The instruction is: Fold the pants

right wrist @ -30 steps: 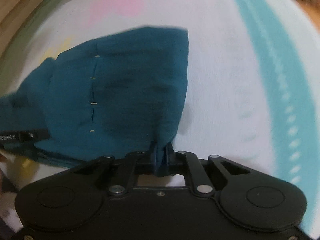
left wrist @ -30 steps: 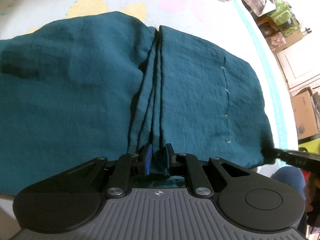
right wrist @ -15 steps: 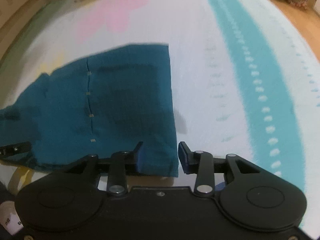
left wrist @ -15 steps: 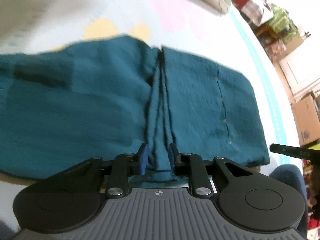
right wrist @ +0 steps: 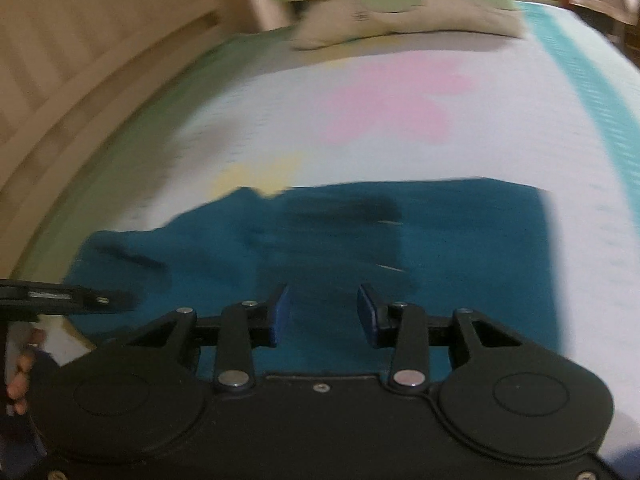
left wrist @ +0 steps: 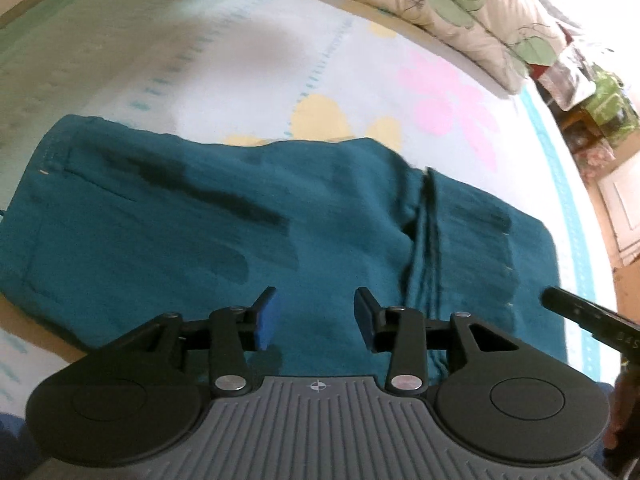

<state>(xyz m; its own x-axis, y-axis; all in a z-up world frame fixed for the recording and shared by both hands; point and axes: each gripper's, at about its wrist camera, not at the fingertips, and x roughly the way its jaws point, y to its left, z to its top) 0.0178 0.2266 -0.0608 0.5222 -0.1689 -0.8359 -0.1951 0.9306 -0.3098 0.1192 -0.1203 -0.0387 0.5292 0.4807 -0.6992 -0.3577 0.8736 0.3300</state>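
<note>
Bare bedspread [left wrist: 248,60] beyond pants [left wrist: 180,232] (pillow [left wrist: 440,4] behind)

Right gripper [right wrist: 323,312], fingers apart, above blurred teal pants [right wrist: 460,240].

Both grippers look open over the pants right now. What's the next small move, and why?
Probably lower the left gripper onto the near edge of the pants and pinch it for the next fold. Both it and the right gripper are open and hold nothing, and the pants lie flat on the bedsheet, with a bunched ridge near their right end.
</note>
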